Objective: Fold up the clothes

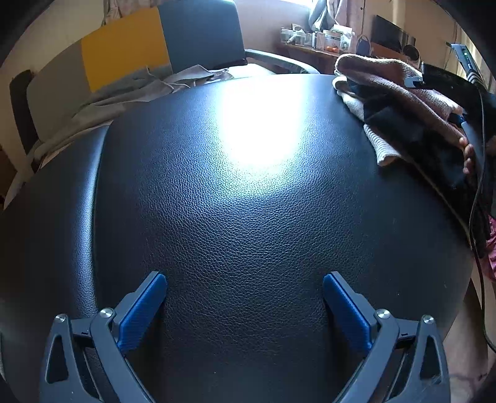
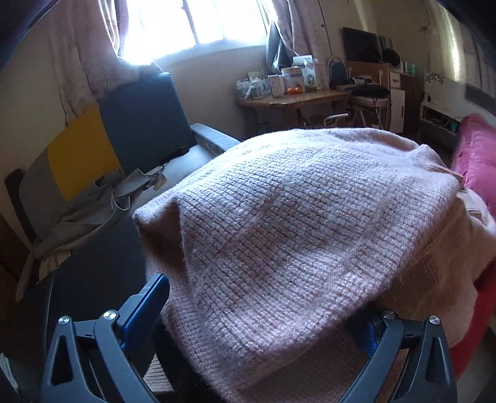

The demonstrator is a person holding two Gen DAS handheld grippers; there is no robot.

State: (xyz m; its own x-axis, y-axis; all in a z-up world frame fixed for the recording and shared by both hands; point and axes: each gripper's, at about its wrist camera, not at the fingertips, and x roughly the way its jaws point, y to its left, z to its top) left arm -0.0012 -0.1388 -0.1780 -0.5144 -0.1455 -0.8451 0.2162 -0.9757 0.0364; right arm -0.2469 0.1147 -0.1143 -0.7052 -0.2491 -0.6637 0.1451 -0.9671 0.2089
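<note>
The bench (image 1: 248, 201) wears black pebbled leather, glossy where window light glares at twelve o'clock. The sweater (image 2: 294, 223) is coarse pink knit wool, matt and fuzzy. Blue ribbed pads (image 1: 141, 313) look plastic.

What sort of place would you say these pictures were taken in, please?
Most likely a lived-in room of a home, perhaps a bedroom or sitting room. A curtained window, a wooden table crowded with boxes and jars, and an armchair draped with clothes point that way; a pink knitted sweater lies in front.

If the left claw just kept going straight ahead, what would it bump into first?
Probably nothing soon. The open left claw points across the bare black table; past its far edge stands a chair, though depth is unclear.
</note>
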